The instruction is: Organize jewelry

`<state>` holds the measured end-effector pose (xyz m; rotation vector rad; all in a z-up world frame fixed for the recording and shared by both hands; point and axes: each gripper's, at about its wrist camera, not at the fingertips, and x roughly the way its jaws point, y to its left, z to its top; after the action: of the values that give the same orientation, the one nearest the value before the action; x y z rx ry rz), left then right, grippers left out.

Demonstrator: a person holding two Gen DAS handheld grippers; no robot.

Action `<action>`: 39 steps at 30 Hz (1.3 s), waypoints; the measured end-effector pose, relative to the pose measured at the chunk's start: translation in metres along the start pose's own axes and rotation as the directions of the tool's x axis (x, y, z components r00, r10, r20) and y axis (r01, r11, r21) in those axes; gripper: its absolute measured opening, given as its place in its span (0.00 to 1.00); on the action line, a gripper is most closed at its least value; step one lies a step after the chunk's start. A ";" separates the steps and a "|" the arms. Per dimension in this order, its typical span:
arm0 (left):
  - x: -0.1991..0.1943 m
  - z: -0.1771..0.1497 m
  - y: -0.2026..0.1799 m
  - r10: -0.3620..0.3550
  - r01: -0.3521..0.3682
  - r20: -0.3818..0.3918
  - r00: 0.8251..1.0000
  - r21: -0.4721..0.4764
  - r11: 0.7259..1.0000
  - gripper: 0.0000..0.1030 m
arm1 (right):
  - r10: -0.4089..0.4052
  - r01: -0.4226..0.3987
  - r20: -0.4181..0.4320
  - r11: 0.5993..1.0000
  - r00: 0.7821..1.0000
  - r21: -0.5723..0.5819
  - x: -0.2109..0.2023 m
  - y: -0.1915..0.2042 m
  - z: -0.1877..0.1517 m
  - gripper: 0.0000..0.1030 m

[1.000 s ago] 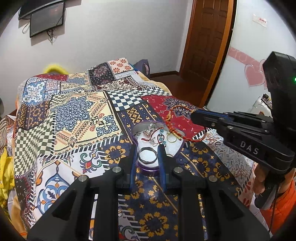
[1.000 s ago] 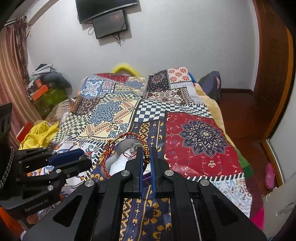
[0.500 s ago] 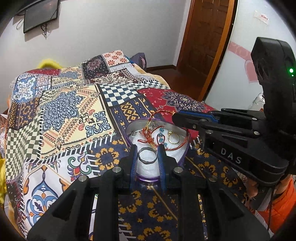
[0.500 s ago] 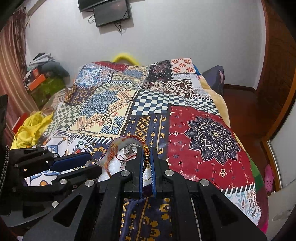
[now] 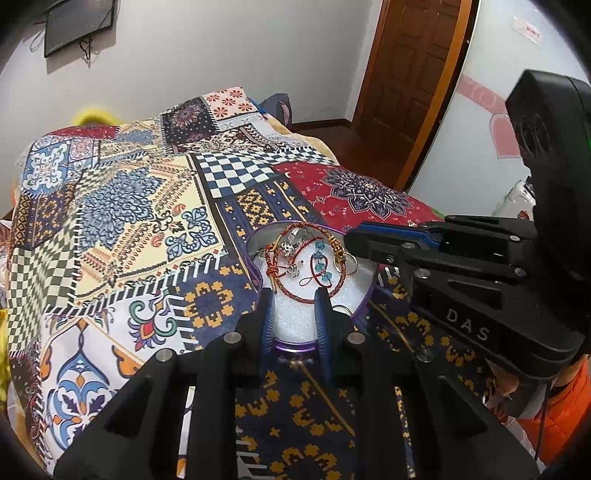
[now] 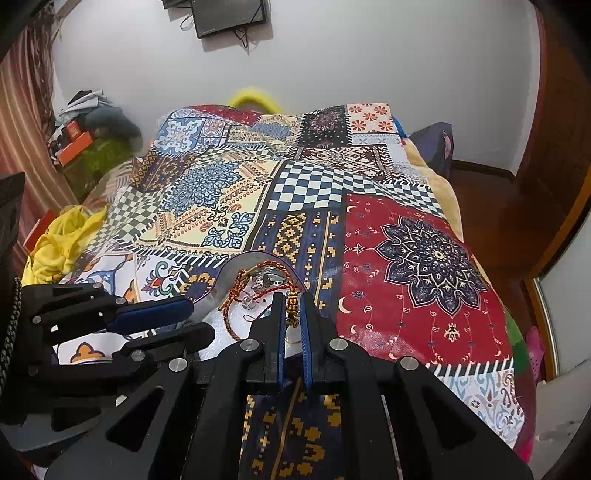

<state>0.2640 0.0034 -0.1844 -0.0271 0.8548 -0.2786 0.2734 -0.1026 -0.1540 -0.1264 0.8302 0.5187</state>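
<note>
Item: heart-shaped purple tin [image 5: 364, 301], lying open on a patchwork quilt [image 5: 129, 221] that is covering the bed, its floor lined with white foam. Contents: a red braided cord bracelet [image 5: 295, 293] with gold beads, curving round the inside of the tin; a silver ring [image 5: 293, 238] lying near the far wall; a red string with blue beads [image 5: 320, 263] lying at centre; a thin gold hoop [image 5: 351, 264] lying toward the right side. Left tongs [image 5: 293, 295]: reaching over the near rim of the tin with the jaws standing parted, nothing gripped between them, white foam showing in the gap. Right tongs [image 6: 291, 301]: coming in over the tin's right side with the jaws nearly closed, and the gold-beaded section of the bracelet [image 6: 292, 306] is sitting in the narrow gap; whether the pads are actually pressing on it cannot be told. Background: a wooden door [image 5: 410, 74] standing at right, a dark screen [image 6: 229, 14] hanging on the white wall, yellow cloth [image 6: 62, 236] lying beside the bed.
</note>
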 end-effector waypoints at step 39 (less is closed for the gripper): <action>-0.320 -0.052 -0.077 0.219 -0.201 0.676 0.704 -0.106 0.974 0.96 | -0.141 0.155 0.698 0.987 0.702 0.044 -0.282 0.092 -0.046 0.86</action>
<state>0.0081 0.0148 0.0285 -0.0511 0.1066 -0.0243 0.0400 -0.1470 0.0299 -0.0045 0.0563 0.3730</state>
